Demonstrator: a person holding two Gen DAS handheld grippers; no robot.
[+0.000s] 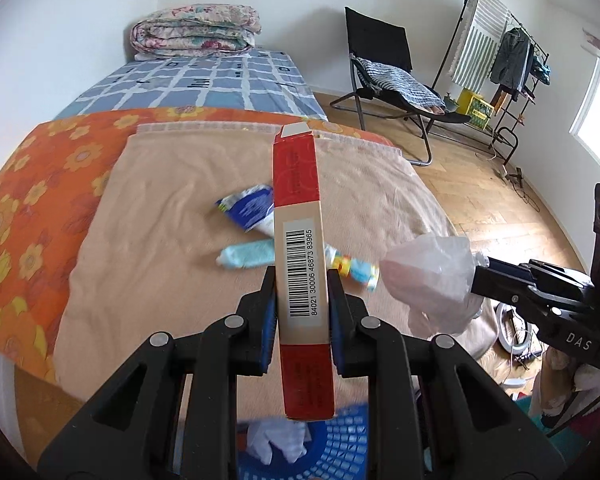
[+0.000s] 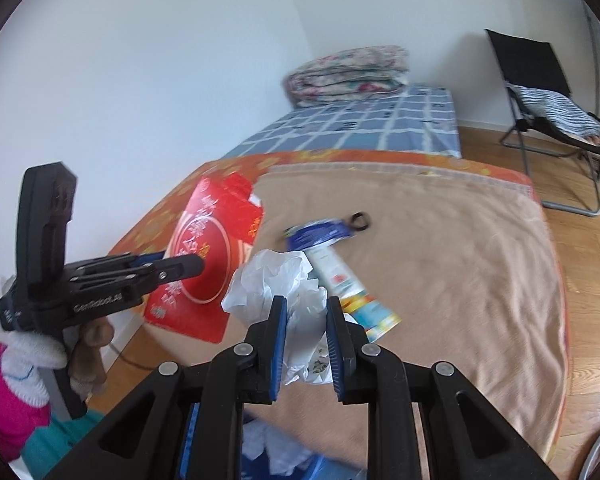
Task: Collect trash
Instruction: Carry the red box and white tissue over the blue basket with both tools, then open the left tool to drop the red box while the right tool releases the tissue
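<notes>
Basket: at the bottom centre of both wrist views you have the blue basket (image 1: 332, 436) right under the grippers, with white scraps already inside.
Left gripper: your left gripper (image 1: 302, 312) is clamped on the narrow edge of the red box (image 1: 300, 248), which stands up through the middle of the left view.
Right gripper: your right gripper (image 2: 307, 332) is pinching the crumpled white plastic bag (image 2: 276, 280) in the lower centre of the right view; its pads press the loose folds only.
Trash left on the bed: the blue packet (image 1: 248, 210), the pale blue tube (image 1: 248, 258) and the small colourful wrapper (image 1: 356, 270) lie near each other on the beige blanket (image 1: 160, 240), mid-frame, just past the box.
Black loop: a small black ring-like item (image 2: 360, 220) sits beyond the packet; you cannot tell what it is.
Far: the folded quilt (image 1: 196, 30) lies upper left, the black chair (image 1: 384, 64) upper right.
Risk, box: held by a thin edge, it may pivot or slide if you tilt it, and could land outside the basket.
Risk, bag: it is light and barely caught, so it may cling to a pad on release or drift onto the blanket.
Risk, crowding: the grippers are close; releasing both at once could knock them together.
</notes>
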